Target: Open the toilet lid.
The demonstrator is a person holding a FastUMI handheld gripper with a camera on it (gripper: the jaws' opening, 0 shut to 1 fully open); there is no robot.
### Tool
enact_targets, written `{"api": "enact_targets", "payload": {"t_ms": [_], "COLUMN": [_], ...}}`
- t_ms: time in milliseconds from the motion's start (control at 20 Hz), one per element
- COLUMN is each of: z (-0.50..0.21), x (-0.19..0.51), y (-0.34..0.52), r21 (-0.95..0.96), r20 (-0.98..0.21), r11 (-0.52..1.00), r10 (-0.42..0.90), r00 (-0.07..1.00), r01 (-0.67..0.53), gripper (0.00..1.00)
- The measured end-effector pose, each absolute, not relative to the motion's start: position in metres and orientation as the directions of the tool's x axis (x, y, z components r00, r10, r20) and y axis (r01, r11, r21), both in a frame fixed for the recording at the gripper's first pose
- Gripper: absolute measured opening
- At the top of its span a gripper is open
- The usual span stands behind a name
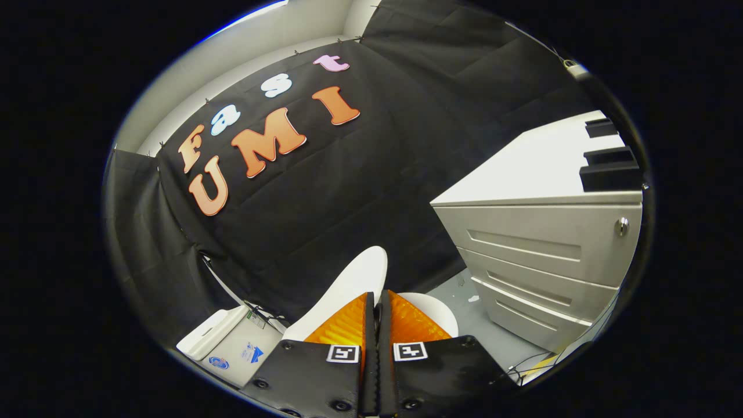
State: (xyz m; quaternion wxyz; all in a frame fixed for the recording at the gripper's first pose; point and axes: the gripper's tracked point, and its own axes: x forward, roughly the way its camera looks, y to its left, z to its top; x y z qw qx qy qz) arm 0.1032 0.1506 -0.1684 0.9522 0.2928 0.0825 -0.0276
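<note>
Booth floor, drawer cabinet (540, 255) off right of fingers | gripper (374, 302) jaws closed together, holding nothing visible | toilet lid (348, 287) raised, just beyond fingertips, bowl rim (432, 310) exposed | task looks nearly complete

Even, moderately bright indoor light from above; a bright strip of pale wall (249, 40) at the top is nearly overexposed, with a bluish fringe along its outer curve. The black cloth (371, 174) absorbs light and shows only faint folds. The cabinet (540, 255) top is brightly lit, its front slightly shaded. Strong fisheye distortion bends straight edges. The gripper (375, 302), fingers together, is sharp; the white lid (354, 284) carries soft glare
</note>
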Motion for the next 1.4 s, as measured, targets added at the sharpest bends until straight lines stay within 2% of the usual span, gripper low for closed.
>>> {"api": "enact_targets", "payload": {"t_ms": [800,1400], "z": [-0.025,0.043], "x": [0.107,0.106], "y": [0.257,0.356], "r21": [0.453,0.416], "r20": [0.025,0.093], "r11": [0.884,0.873], "r10": [0.118,0.235], "r00": [0.993,0.967], "r01": [-0.116,-0.252], "gripper": [0.08,0.08]}}
